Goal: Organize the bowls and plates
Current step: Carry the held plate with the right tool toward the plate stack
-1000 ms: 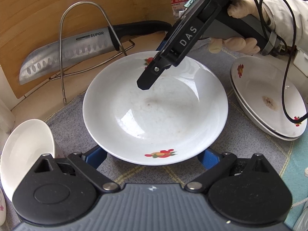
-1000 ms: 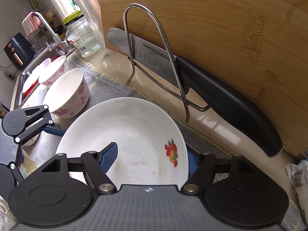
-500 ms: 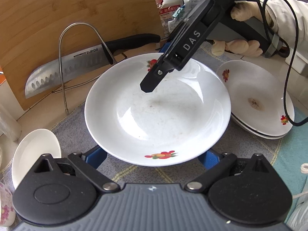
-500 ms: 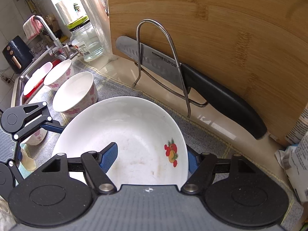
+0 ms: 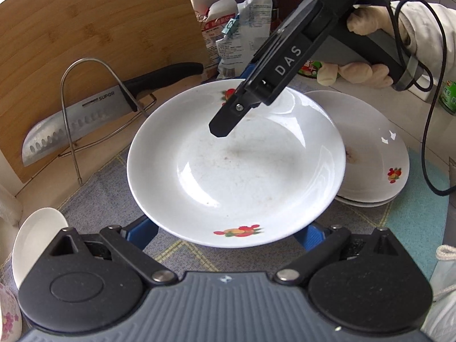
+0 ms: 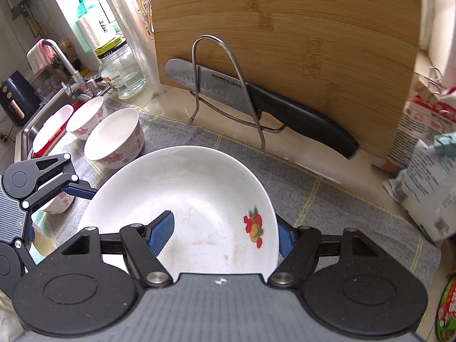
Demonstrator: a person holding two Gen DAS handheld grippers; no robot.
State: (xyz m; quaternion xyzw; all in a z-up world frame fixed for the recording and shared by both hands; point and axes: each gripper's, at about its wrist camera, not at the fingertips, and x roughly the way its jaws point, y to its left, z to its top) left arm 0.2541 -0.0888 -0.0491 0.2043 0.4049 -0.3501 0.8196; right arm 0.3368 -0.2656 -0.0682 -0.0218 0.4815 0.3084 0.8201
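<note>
Both tools, the left tool (image 5: 228,235) and right tool (image 6: 225,232), clamped on the plate's (image 5: 236,162) opposite rims, have carried it up and rightward until it overlaps the plate stack (image 5: 376,154), likely its destination.

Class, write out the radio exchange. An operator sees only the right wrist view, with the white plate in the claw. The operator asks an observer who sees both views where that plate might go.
Operator: Is there a spot for this plate? I only see bowls.
Observer: Yes. The left wrist view shows a stack of plates lying on the cloth, beside the one you hold.
Operator: Is the top one of the stack clean?
Observer: No. It has a brownish stain near its middle, partly hidden behind your plate.
Operator: Same pattern as mine?
Observer: It looks so: a small fruit print sits at its rim.
</note>
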